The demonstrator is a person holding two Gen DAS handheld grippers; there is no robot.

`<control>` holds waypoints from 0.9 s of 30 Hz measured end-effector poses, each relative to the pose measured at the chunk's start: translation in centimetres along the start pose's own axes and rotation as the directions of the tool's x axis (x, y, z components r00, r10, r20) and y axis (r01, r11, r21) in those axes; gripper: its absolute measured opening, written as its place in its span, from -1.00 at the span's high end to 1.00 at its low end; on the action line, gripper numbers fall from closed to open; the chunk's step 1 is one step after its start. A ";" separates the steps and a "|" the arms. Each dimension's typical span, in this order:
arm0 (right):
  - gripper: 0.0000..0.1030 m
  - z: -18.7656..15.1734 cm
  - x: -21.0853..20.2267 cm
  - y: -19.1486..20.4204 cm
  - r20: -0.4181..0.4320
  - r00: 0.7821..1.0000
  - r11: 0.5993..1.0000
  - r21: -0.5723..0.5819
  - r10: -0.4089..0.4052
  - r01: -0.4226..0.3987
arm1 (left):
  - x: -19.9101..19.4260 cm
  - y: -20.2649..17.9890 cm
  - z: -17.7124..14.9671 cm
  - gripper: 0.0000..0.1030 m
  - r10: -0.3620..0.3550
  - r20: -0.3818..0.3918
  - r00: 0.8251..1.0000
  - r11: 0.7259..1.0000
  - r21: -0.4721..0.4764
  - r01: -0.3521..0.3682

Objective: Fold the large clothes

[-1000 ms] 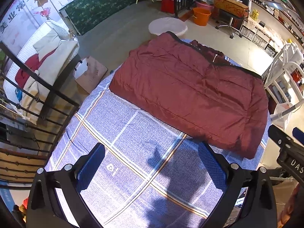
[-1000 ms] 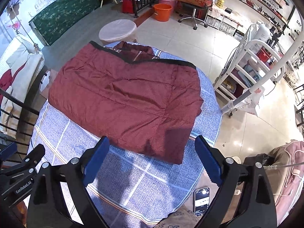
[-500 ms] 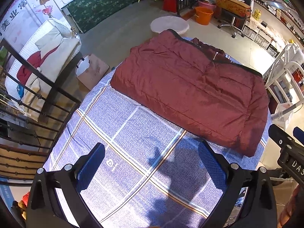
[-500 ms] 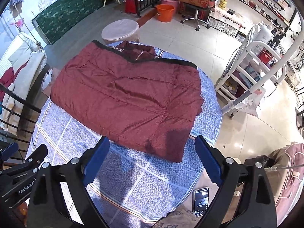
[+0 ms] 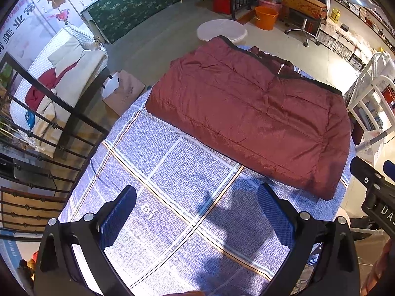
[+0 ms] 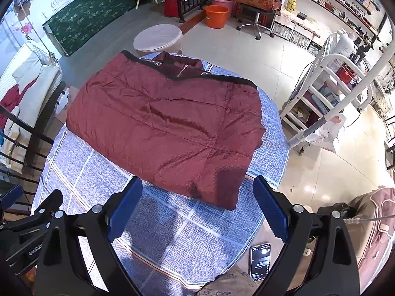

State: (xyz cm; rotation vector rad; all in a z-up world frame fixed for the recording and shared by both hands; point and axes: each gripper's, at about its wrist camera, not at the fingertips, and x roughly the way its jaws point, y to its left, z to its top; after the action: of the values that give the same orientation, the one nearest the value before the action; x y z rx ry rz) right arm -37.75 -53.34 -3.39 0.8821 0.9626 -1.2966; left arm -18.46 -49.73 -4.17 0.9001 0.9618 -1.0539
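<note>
A dark red quilted jacket (image 5: 249,108) (image 6: 167,120) lies folded into a flat rectangle on the far half of a table covered with a blue checked cloth (image 5: 172,197) (image 6: 177,229). Its black-trimmed collar and zip face the far edge. My left gripper (image 5: 196,212) is open above the bare cloth, well short of the jacket's near edge, holding nothing. My right gripper (image 6: 197,204) is open too, its blue pads (image 6: 271,207) flanking the jacket's near right corner from above, apart from the fabric. Part of the right tool (image 5: 372,192) shows at the edge of the left wrist view.
A phone (image 6: 260,259) lies at the table's near right edge. A black metal railing (image 5: 49,133) runs along the left. A white rack (image 6: 321,86) stands to the right. A round white stool (image 6: 158,37) and an orange bucket (image 6: 216,16) sit beyond the table.
Both grippers have drawn back and upward from the jacket, so it looks smaller and farther in both views. The jacket itself has not moved.
</note>
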 end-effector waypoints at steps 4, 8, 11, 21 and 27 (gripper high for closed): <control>-0.75 0.1 0.0 -0.1 -0.001 1.000 1.000 0.004 0.001 -0.001 | 0.0 -0.1 0.0 -0.88 -0.004 0.001 1.000 1.000 0.005 0.004; -0.75 0.0 0.0 -0.2 -0.003 1.000 1.000 0.006 -0.001 0.001 | 0.1 -0.2 0.1 -0.88 -0.006 -0.003 1.000 1.000 0.005 0.006; -0.75 0.1 0.0 -0.2 -0.002 1.000 1.000 0.005 -0.002 0.002 | 0.1 -0.3 0.1 -0.88 -0.009 -0.005 1.000 1.000 0.006 0.009; -0.75 0.0 0.2 -0.1 -0.008 1.000 1.000 0.003 -0.007 0.007 | 0.4 -0.4 0.2 -0.88 -0.013 -0.009 1.000 1.000 0.006 0.013; -0.75 0.1 0.6 -0.1 -0.017 1.000 1.000 0.003 -0.014 0.014 | 0.9 -0.8 0.3 -0.88 -0.014 -0.013 1.000 0.999 0.030 0.014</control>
State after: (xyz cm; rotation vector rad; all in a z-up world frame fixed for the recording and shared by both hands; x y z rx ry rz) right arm -37.85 -53.61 -3.91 0.8910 0.9816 -1.3049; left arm -18.96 -50.42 -4.97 0.9267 0.9660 -1.0780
